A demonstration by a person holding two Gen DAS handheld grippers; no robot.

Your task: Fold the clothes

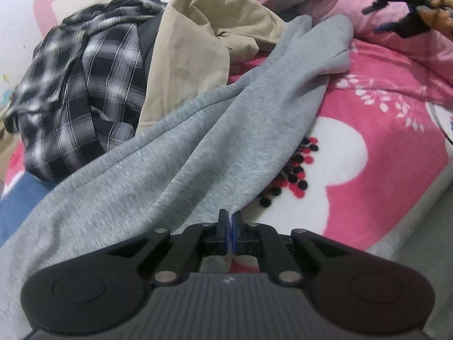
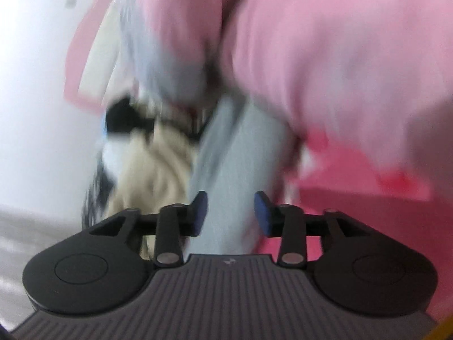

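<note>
Grey fleece garment (image 1: 198, 130): it lies stretched across the pink-and-white patterned blanket (image 1: 382, 141), beside a beige cloth (image 1: 198, 42) and a black-and-white plaid shirt (image 1: 85, 85). Your left gripper (image 1: 230, 226) points steeply down, jaws pressed together, pinching the garment's near edge. Your right gripper (image 2: 230, 209) is angled down less steeply, jaws spread, pads clear of the grey fabric seen between them. Its view is heavily blurred. The left view shows your hand (image 1: 437, 11) holding it at top right.

Soft, even indoor light fills both views, with faint shadows and no glare. The left wrist view is fairly sharp, edges bowed by fisheye; the right wrist view is heavily motion-blurred.
</note>
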